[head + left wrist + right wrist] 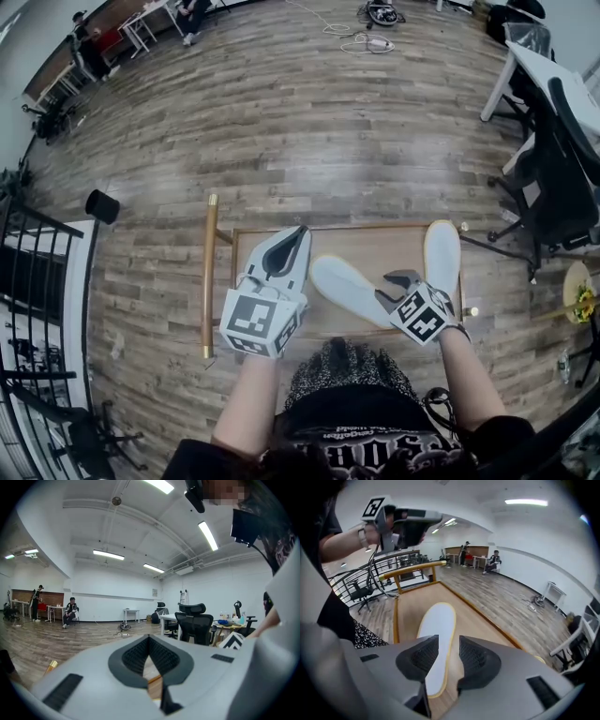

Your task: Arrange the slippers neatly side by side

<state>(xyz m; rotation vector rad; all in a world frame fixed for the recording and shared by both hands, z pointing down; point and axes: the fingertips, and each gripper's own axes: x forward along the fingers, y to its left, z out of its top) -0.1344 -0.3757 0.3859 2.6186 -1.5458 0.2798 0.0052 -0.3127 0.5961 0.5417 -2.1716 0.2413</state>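
Note:
Two pale slippers lie on a low wooden table [375,246]. One slipper [345,287] lies slantwise in the middle, and the other slipper [442,251] lies straight along the right edge. My right gripper [401,279] is at the near end of the middle slipper. In the right gripper view that slipper [438,629], white with a yellow rim, runs between the spread jaws of the right gripper [449,654], and the pads do not press on it. My left gripper [300,234] hangs over the table's left part, shut and empty; the left gripper [149,640] points out into the room.
A wooden bar [210,274] runs along the table's left side. A black cylinder [102,206] stands on the plank floor further left, next to a dark railing [37,272]. Office chairs [553,178] and a desk stand at the right. People sit far back.

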